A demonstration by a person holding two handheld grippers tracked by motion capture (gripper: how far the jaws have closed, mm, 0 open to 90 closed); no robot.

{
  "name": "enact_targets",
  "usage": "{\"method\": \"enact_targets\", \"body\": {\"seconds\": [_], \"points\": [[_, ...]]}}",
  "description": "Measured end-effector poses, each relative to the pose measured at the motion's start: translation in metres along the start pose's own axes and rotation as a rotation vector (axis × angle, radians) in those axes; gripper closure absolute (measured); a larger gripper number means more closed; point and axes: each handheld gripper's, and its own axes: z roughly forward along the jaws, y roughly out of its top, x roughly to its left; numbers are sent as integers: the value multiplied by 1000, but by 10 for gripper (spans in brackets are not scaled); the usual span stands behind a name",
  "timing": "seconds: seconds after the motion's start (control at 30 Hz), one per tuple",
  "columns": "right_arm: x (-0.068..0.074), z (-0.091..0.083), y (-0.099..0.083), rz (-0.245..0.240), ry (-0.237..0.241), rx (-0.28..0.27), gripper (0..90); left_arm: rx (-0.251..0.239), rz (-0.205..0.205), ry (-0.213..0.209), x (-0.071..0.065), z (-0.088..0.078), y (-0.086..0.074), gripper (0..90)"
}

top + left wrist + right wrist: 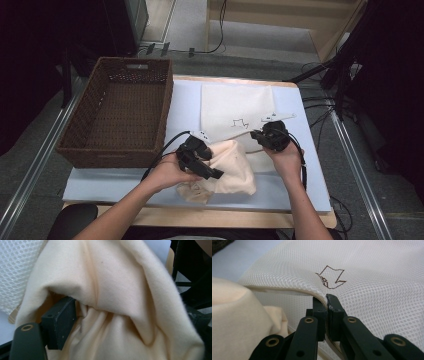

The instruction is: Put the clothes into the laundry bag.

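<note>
On a pale blue worktop (120, 182), right tongs (326, 305) pinch the mesh laundry bag's (235, 107) limp zipper edge at twelve o'clock, while spread left tongs (212, 172) hold no pinch on the soft cream garment (120, 290), best gripped by a bunched fold.

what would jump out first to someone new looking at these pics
The cream cloth bunched at the table's near edge, draped over the left gripper, whose jaws stand apart inside its folds. Just beyond, the right gripper pinches the zippered edge of a white mesh bag that bears a drawn arrow. A brown wicker basket sits at the left.
</note>
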Motion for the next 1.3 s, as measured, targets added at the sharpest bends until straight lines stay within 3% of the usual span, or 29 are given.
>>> {"method": "enact_targets", "body": {"seconds": [0.3,0.43,0.63,0.73,0.87,0.97,1.1,1.17,1.3], "points": [[5,-14,11,-3,-5,-39,878,-30,20,8,-6,-14,7,141],[10,-16,14,-14,0,-37,878,-100,-27,-20,-4,-14,14,139],[13,-20,19,-17,3,-42,878,-45,-50,30,-2,9,16,172],[14,-20,19,-17,4,-40,878,-8,-41,72,-1,20,16,184],[16,-20,20,-20,10,-40,878,23,-18,119,2,33,15,295],[17,-20,20,-22,16,-32,878,35,-2,141,7,44,12,446],[17,-21,20,-15,27,-28,877,36,29,158,8,46,15,669],[17,-21,20,-13,29,-27,877,30,25,152,8,46,15,737],[19,-22,21,-28,33,-24,879,-10,-22,122,10,41,17,767]]}}
